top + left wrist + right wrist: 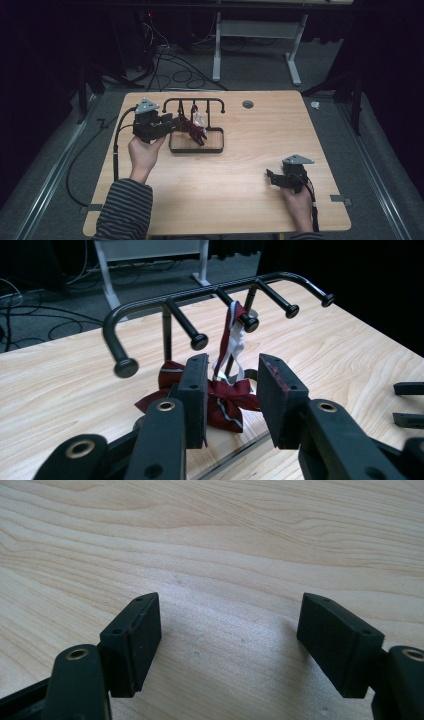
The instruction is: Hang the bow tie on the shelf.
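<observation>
High view. The light wooden surface (210, 185) carries a black metal peg rack on a shallow tray base (196, 142), left of centre in the frame. A dark red bow tie with a white strap (194, 129) hangs from one middle peg and trails down onto the tray. The left claw (170, 122) is just beside the rack at its left end, pointing at the bow tie. The right claw (270, 177) sits low at the lower right of the frame, well apart from the rack, resting on or just above the wood.

Left gripper view. The rack's curved bar and pegs (220, 292) cross the upper half of the frame. The strap of the bow tie (235, 335) is looped over a peg; the bow (222, 402) lies below, at frame centre, beyond the pads. The left claw (232, 395) is spread, nothing between its jaws; whether a pad brushes the fabric I cannot tell.

Right gripper view. The right claw (229, 640) is spread wide over bare wood grain, holding nothing.

Judgement. The strap is on its peg and the jaws are free of the fabric, so the work reads either as hanging done, with only the withdrawal left, or as a pick-up not yet begun. The pictures do not decide which.
</observation>
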A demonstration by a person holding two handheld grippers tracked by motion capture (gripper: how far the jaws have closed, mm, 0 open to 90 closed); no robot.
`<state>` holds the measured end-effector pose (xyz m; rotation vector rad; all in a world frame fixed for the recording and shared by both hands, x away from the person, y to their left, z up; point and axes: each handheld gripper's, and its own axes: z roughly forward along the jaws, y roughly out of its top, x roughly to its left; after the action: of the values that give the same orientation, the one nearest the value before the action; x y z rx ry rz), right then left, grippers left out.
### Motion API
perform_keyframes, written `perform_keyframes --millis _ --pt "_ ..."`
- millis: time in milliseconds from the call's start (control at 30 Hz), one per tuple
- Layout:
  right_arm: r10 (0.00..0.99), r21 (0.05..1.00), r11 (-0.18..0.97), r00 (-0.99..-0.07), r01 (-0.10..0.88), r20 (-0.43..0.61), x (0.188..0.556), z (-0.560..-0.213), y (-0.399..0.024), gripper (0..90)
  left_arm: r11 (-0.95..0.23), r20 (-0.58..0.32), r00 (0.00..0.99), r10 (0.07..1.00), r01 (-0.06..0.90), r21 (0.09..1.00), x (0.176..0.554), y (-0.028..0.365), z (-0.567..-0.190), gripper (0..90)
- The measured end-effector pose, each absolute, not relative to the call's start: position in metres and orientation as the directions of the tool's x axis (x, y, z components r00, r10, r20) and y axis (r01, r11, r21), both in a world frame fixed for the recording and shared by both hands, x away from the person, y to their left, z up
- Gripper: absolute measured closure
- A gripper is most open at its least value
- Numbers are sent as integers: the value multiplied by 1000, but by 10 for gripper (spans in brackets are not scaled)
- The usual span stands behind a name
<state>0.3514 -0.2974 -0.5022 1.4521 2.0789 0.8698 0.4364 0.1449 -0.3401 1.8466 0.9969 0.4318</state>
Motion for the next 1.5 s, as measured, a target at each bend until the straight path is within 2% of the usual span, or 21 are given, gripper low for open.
perform_keyframes --millis 1500 --pt "940 717 244 -340 652 -12 351 -502 -297 269 -164 -153 555 818 479 862 405 182 -359 612"
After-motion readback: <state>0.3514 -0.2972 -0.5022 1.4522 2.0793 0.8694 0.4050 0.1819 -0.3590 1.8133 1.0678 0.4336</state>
